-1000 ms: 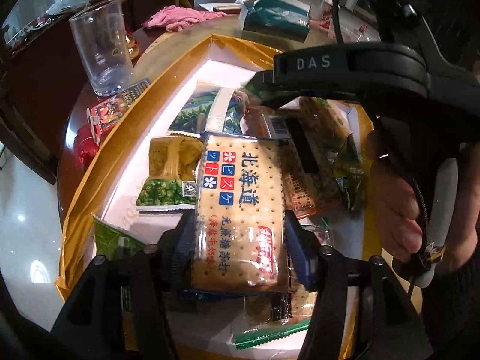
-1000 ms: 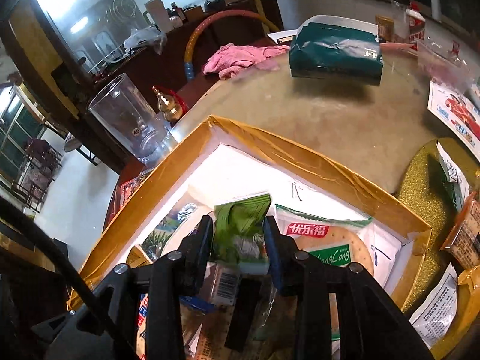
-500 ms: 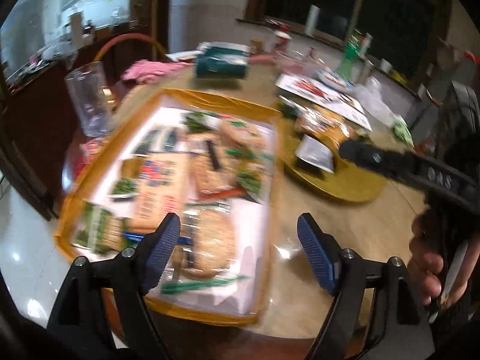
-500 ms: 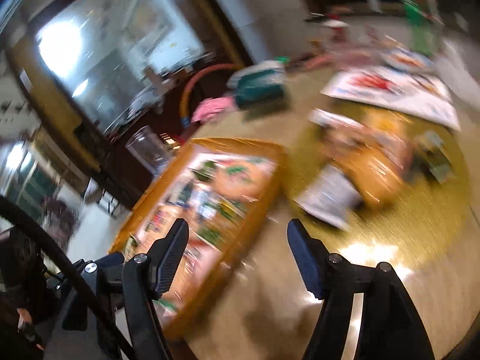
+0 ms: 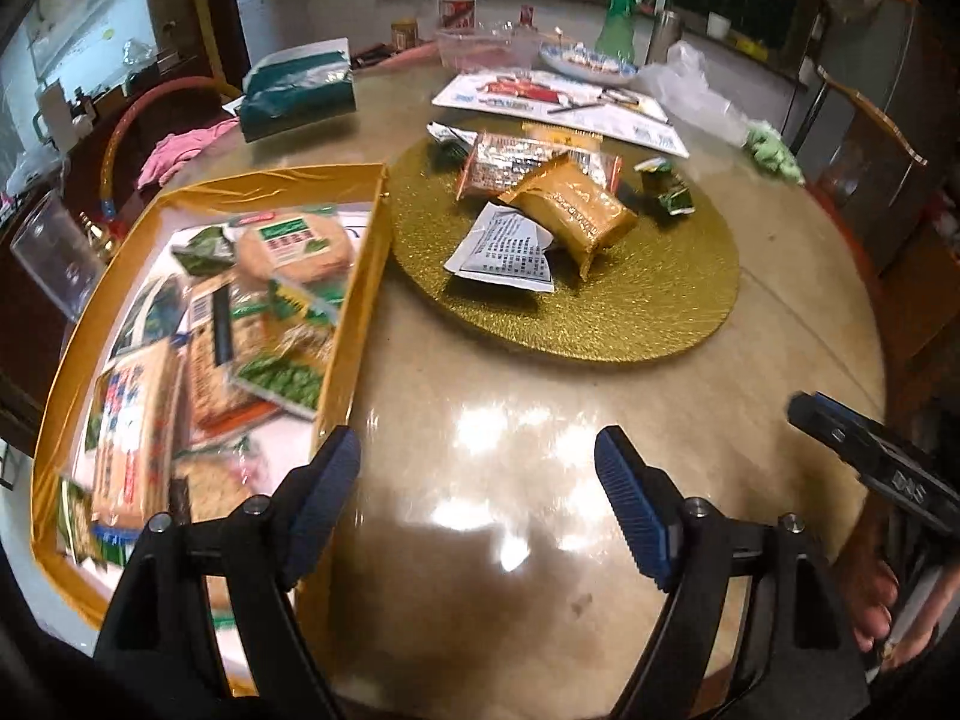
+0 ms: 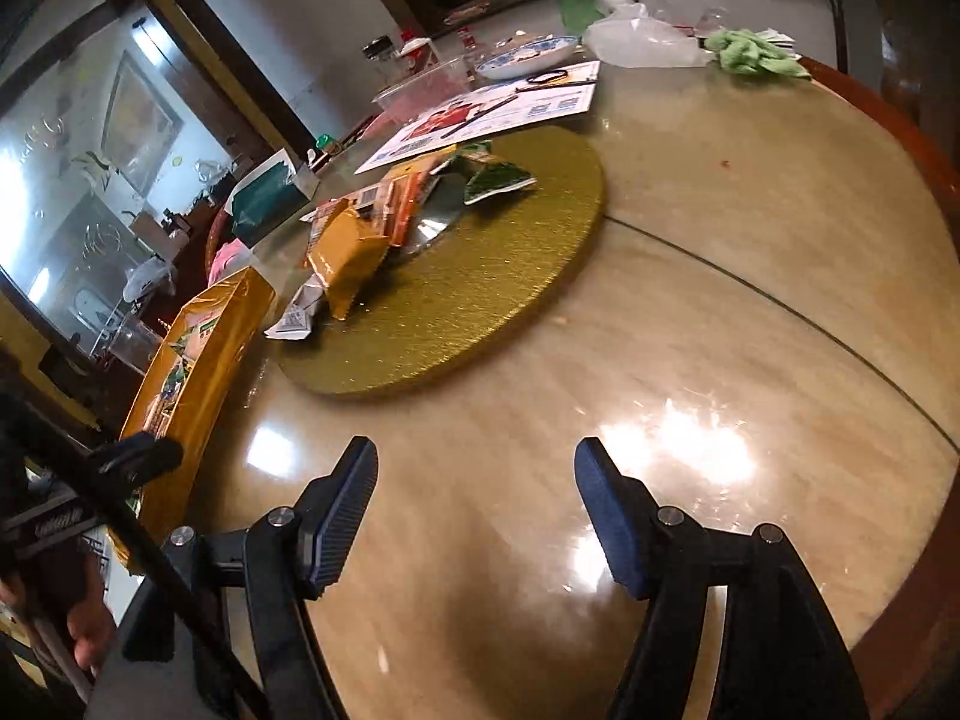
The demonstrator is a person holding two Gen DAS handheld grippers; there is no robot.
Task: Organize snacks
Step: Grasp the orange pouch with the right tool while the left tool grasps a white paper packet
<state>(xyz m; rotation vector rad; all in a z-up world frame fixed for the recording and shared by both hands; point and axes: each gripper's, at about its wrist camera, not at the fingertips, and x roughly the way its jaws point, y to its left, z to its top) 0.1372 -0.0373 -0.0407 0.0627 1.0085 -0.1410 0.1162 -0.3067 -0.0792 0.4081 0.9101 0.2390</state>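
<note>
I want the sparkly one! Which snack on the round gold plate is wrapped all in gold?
The puffy gold packet in the middle of the round gold plate. Its neighbours are white, red and green.

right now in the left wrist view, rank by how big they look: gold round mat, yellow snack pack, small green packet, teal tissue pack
1. gold round mat, clearly largest
2. yellow snack pack and teal tissue pack: look alike; the tissue pack sits farther away, so no ranking
3. small green packet, smallest
</note>
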